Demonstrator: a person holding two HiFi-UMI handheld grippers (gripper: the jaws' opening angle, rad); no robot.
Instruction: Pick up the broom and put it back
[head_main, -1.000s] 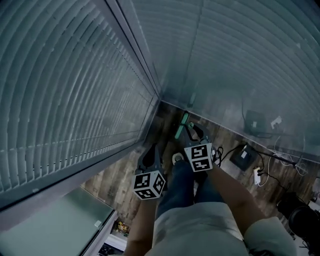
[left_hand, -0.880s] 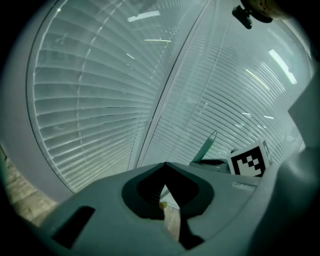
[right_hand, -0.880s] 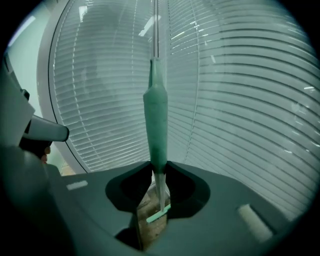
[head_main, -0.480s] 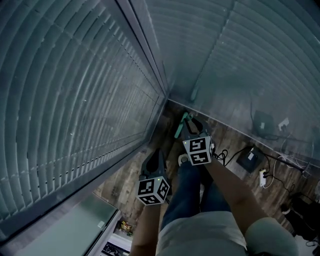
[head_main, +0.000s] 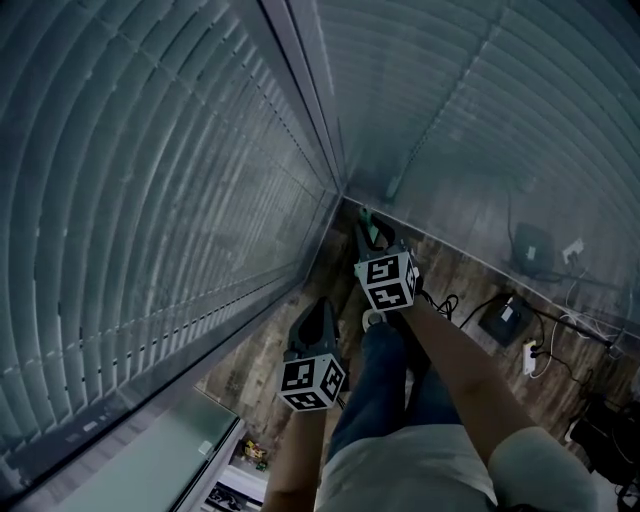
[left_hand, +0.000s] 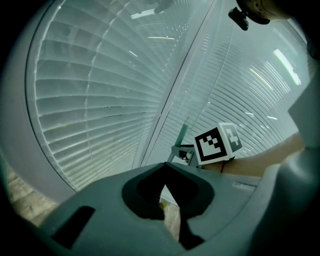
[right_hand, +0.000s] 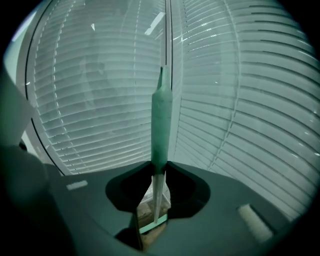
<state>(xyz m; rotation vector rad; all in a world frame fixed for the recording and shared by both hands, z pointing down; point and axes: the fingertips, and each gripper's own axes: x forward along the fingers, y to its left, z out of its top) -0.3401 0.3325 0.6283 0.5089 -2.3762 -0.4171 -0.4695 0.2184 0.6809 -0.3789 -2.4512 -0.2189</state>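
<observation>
Broom (right_hand: 161, 125) nearer corner (head_main: 343, 192); blinds (head_main: 150, 200) either side

Your right gripper (head_main: 372, 238), arm outstretched, tilts downward with jaws clamped on the broom handle (right_hand: 161, 125); your left gripper (head_main: 320, 312) hangs nearer, jaws together.

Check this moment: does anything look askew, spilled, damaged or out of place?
Nothing looks damaged or spilled. The broom stands upright, gripped in the right tool near the corner of the blinds. The only untidy spot is the loose cables and a white power strip sprawled on the wooden floor at the right.
</observation>
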